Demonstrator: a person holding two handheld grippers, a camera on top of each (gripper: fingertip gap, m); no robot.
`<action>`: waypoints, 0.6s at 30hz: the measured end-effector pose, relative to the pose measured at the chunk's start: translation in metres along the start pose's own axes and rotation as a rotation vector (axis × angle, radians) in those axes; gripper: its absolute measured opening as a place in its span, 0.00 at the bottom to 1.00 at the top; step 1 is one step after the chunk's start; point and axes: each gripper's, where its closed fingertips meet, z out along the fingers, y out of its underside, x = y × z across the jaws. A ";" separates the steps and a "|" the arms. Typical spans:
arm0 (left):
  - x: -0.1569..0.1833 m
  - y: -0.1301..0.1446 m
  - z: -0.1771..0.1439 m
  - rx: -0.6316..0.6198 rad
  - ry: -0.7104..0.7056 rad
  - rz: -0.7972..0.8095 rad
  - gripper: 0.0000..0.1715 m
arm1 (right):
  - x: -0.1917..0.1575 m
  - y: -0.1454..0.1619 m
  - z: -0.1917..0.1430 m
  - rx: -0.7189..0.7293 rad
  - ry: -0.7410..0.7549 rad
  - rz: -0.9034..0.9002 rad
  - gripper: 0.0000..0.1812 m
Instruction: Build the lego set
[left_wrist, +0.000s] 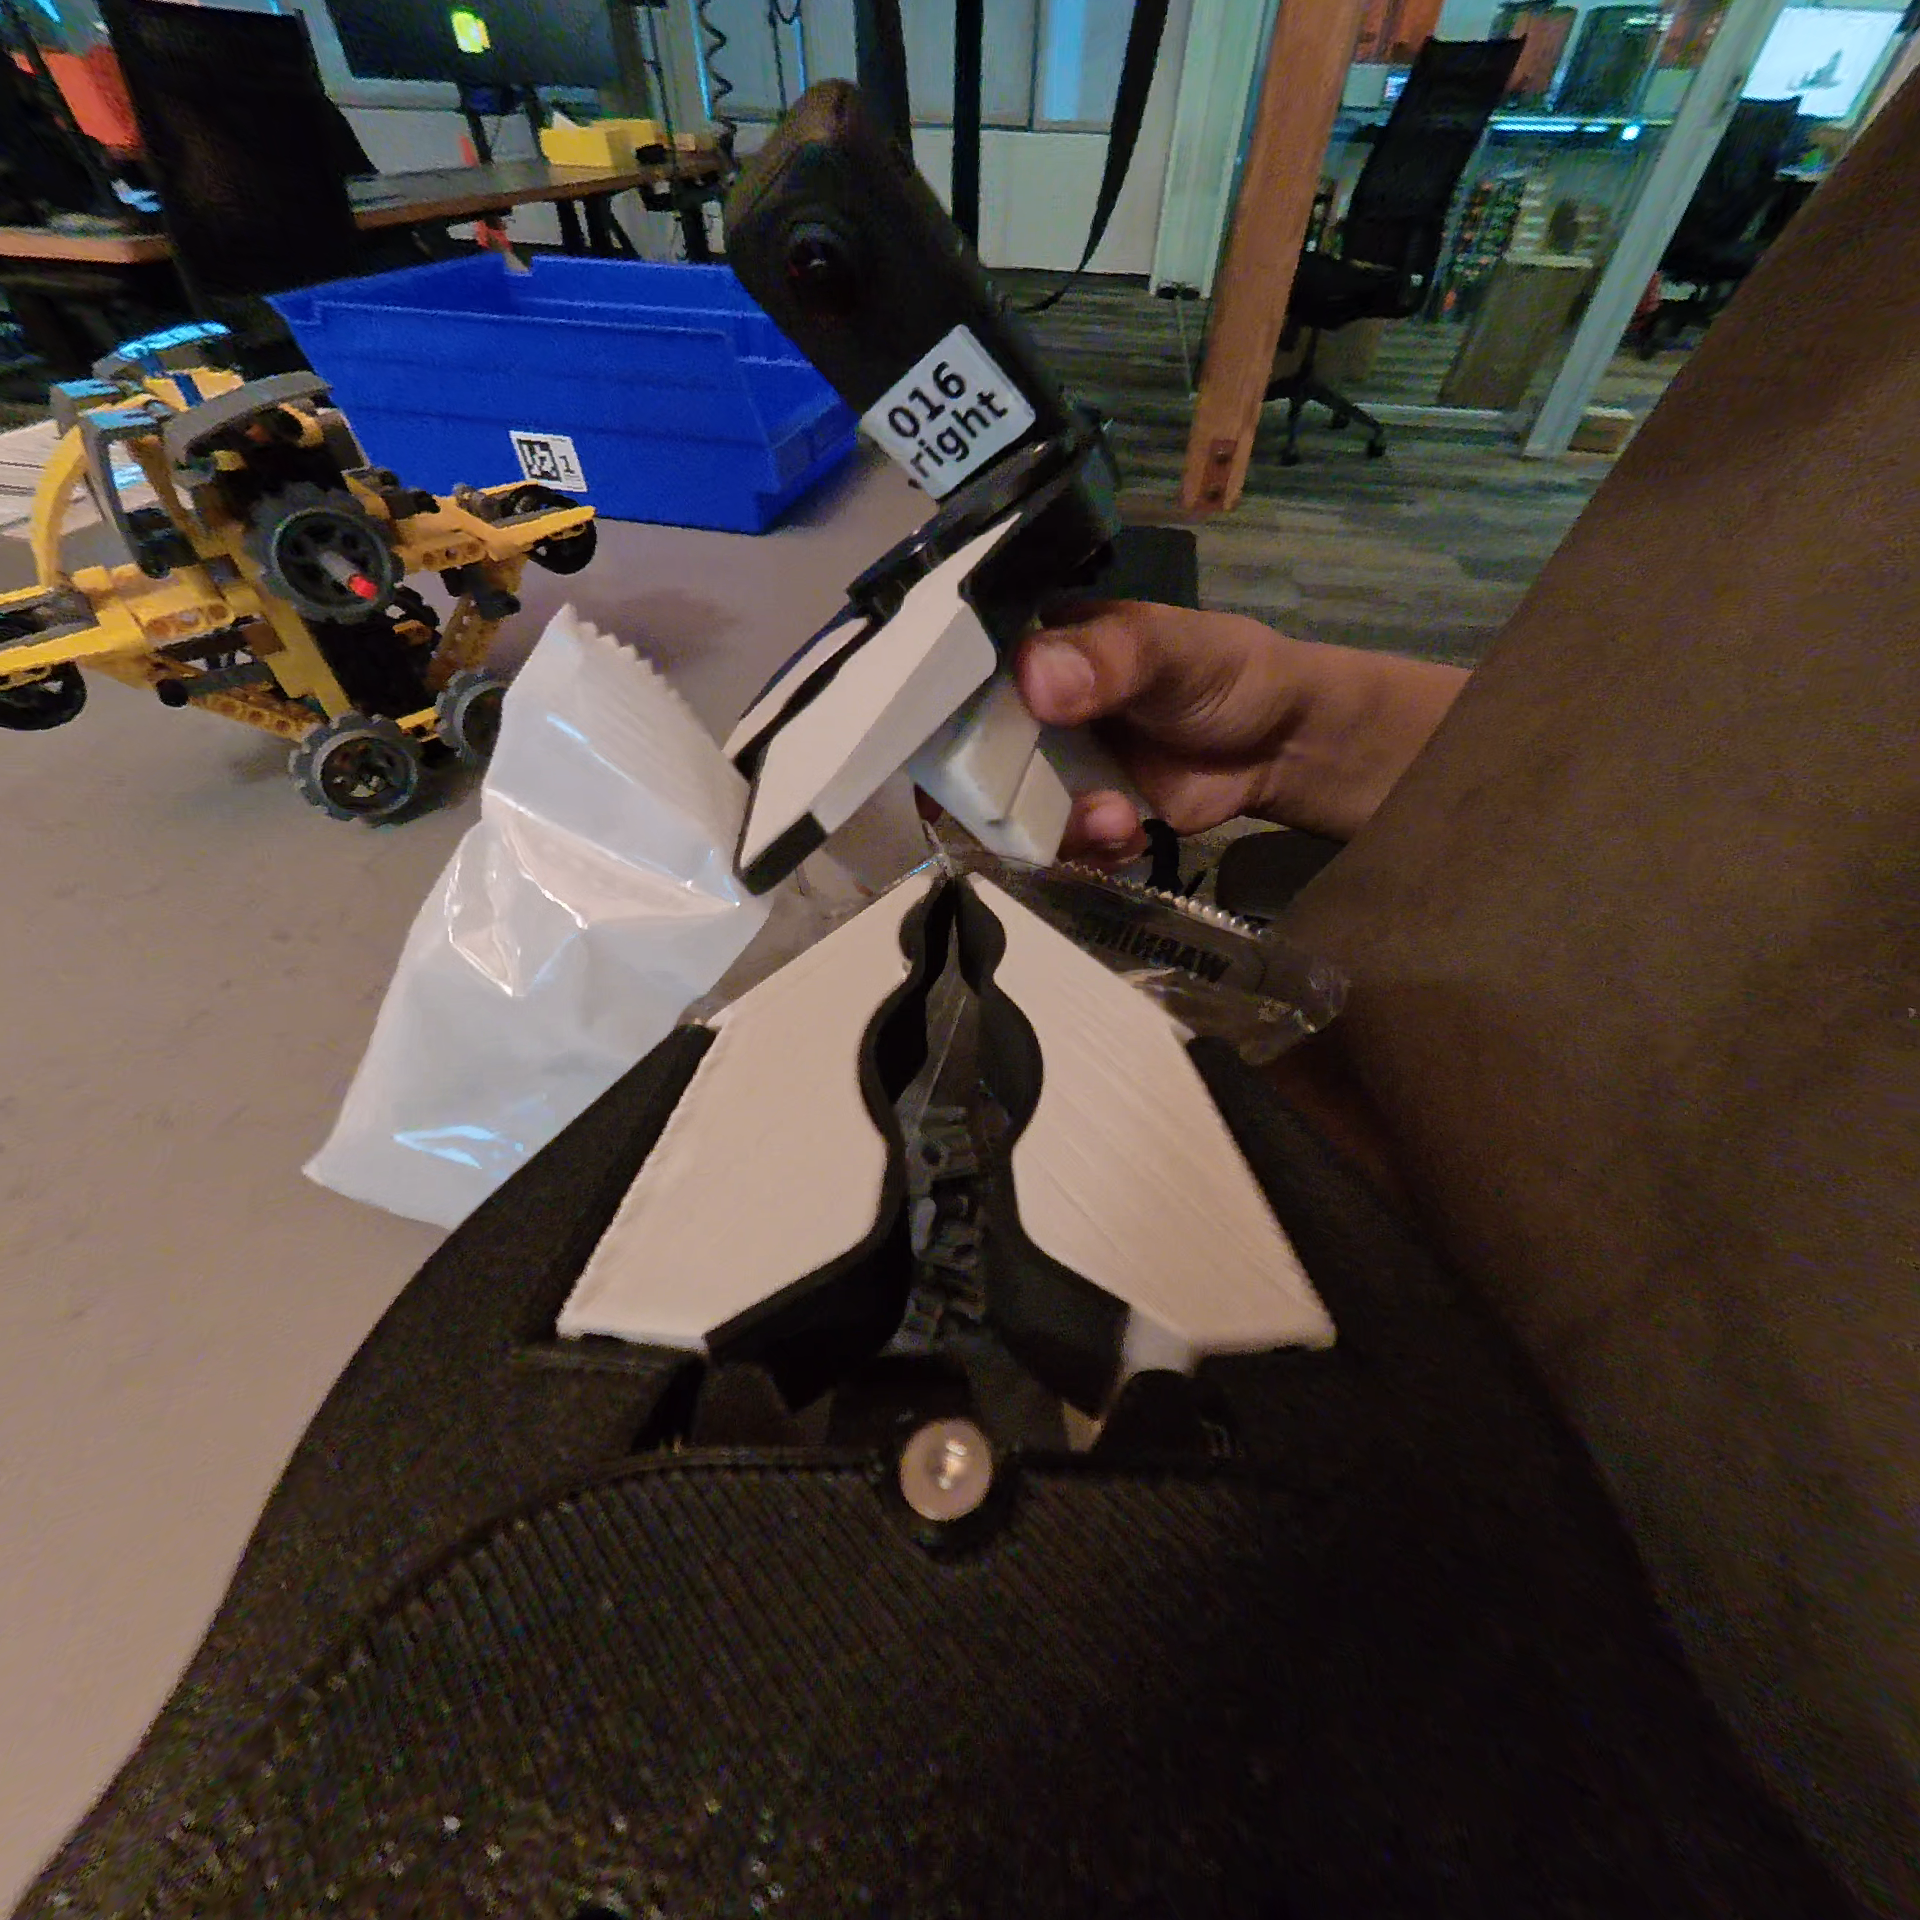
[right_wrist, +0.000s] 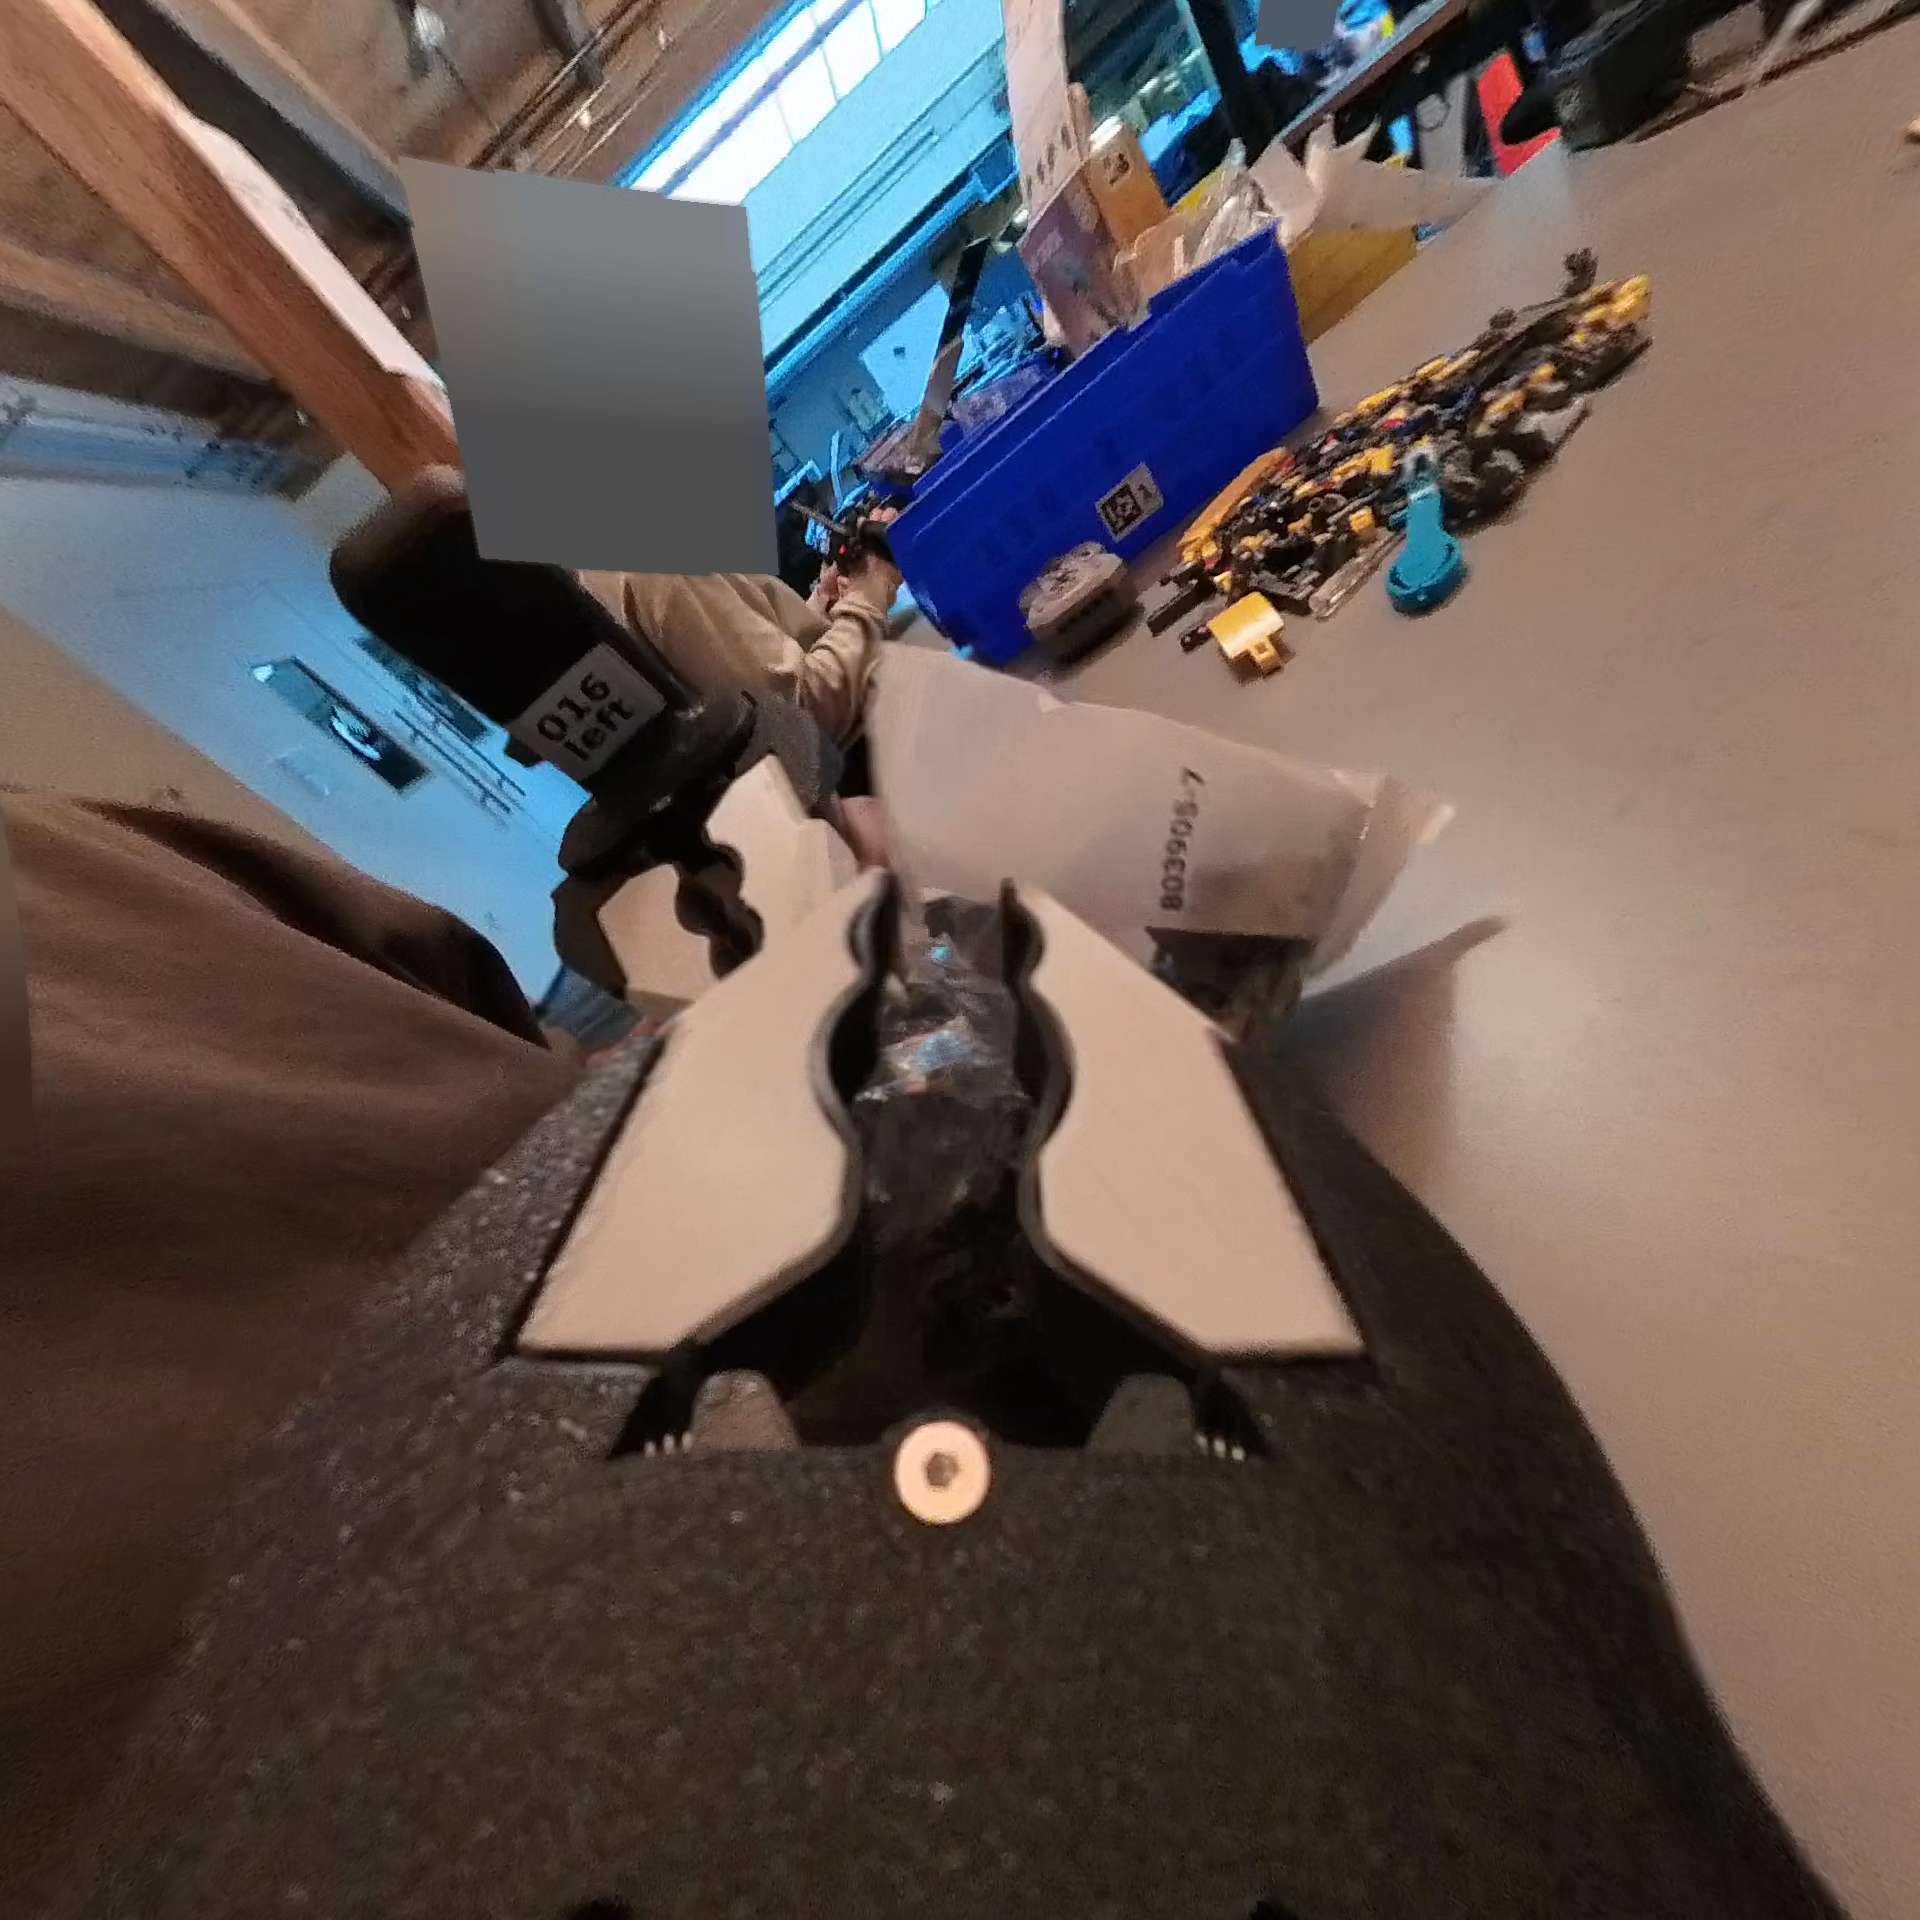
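A plastic bag (left_wrist: 540, 935), part white and part clear, hangs over the grey table between both grippers. My left gripper (left_wrist: 951, 881) is shut on its clear printed edge strip (left_wrist: 1195, 961). My right gripper (left_wrist: 779, 852), held by a hand (left_wrist: 1174, 717), pinches the bag's top just to the left of it. In the right wrist view my right gripper (right_wrist: 945, 896) is shut on the bag (right_wrist: 1091, 821), with crinkled clear film and dark small parts between the fingers. The left gripper (right_wrist: 800, 847) sits close on the left, at the same bag.
A yellow and black brick-built vehicle (left_wrist: 260, 582) stands on the table (left_wrist: 156, 1039) at the left, with a blue bin (left_wrist: 582, 384) behind it. The right wrist view shows the bin (right_wrist: 1112, 447), a pile of loose bricks (right_wrist: 1434, 447) and a teal tool (right_wrist: 1423, 561). A brown sleeve (left_wrist: 1662, 935) fills the right. My right fingertips sit around 5 cm from my left ones.
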 end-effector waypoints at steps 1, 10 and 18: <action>-0.001 0.000 0.000 -0.001 -0.003 0.001 0.00 | 0.002 0.000 0.001 -0.016 0.023 -0.029 0.08; 0.000 -0.004 -0.004 0.012 -0.023 0.058 0.00 | 0.023 -0.018 -0.007 -0.006 0.236 -0.206 0.00; -0.004 -0.008 -0.009 0.060 -0.032 0.045 0.00 | 0.024 -0.023 -0.006 0.048 0.253 -0.177 0.00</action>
